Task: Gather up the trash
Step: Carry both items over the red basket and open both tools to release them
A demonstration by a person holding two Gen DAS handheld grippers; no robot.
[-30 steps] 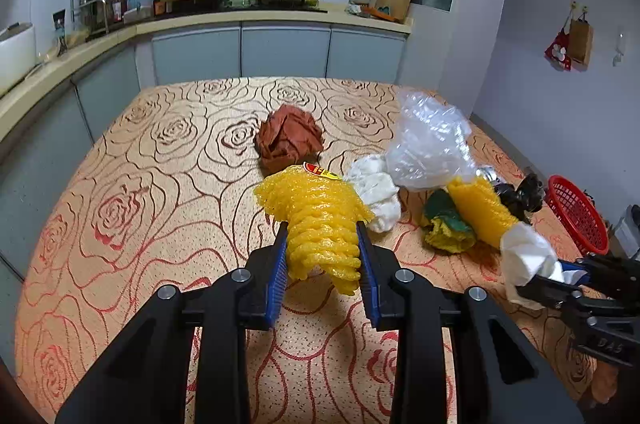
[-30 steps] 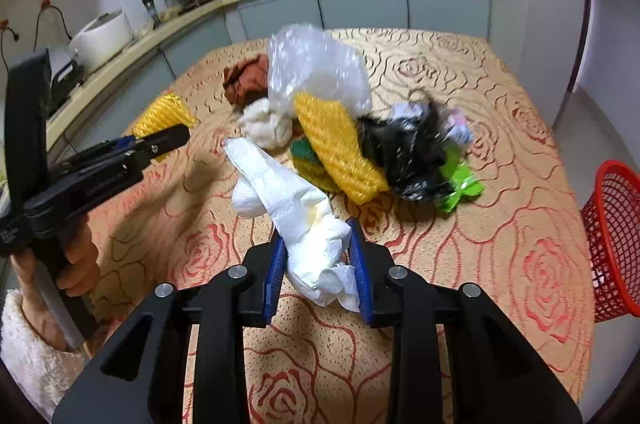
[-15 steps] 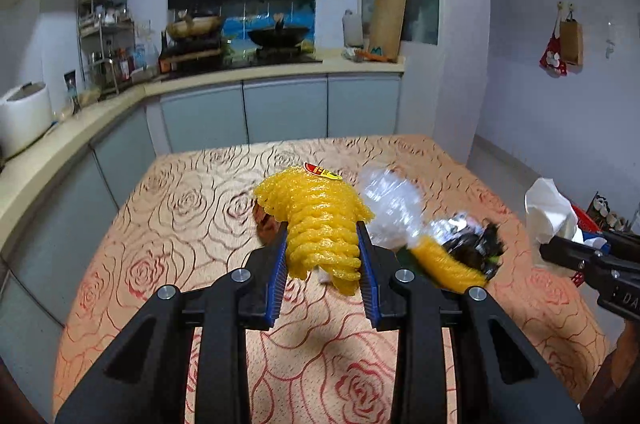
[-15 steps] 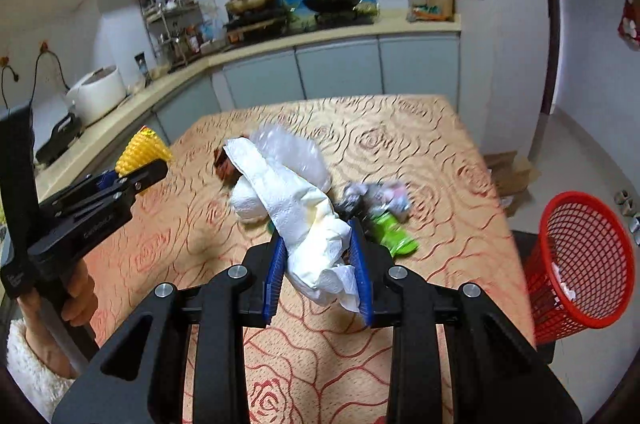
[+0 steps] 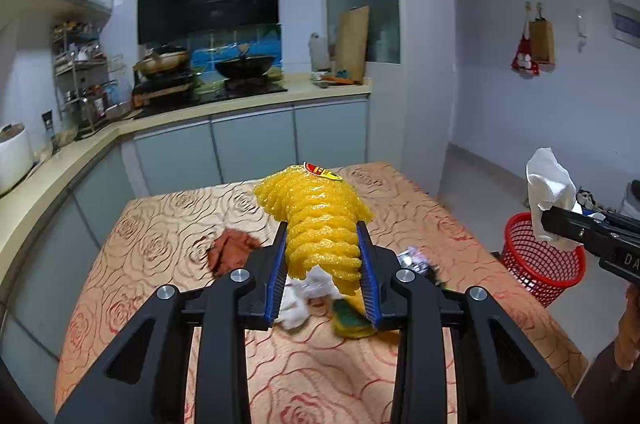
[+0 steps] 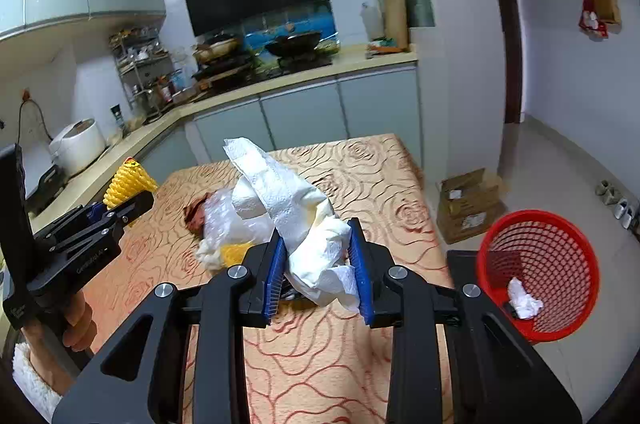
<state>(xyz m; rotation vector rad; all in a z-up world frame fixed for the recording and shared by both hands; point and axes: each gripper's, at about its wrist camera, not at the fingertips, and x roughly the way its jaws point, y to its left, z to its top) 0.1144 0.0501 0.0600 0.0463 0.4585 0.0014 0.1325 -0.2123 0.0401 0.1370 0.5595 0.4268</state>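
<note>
My left gripper (image 5: pixel 322 264) is shut on a yellow foam fruit net (image 5: pixel 320 220) with a red sticker, held up above the table. My right gripper (image 6: pixel 318 264) is shut on a crumpled white paper towel (image 6: pixel 296 220), also lifted off the table. Each gripper shows in the other's view: the right gripper (image 5: pixel 560 220) with its towel at the right edge, the left gripper (image 6: pixel 132 203) with the yellow net (image 6: pixel 128 179) at the left. A red mesh basket (image 6: pixel 560 288) stands on the floor to the right of the table, with a white wad (image 6: pixel 524 300) inside.
On the rose-patterned tablecloth (image 6: pixel 320 356) lie a brown crumpled paper (image 5: pixel 232 250), a clear plastic bag (image 6: pixel 224 220), white tissue (image 5: pixel 298 304), another yellow net and a green scrap (image 5: pixel 352 316). A cardboard box (image 6: pixel 468 203) sits on the floor. Kitchen counters run along the back and left.
Both grippers have risen away from the table with their loads; the trash pile has dropped low in both views. The red basket has come into fuller view on the right.
</note>
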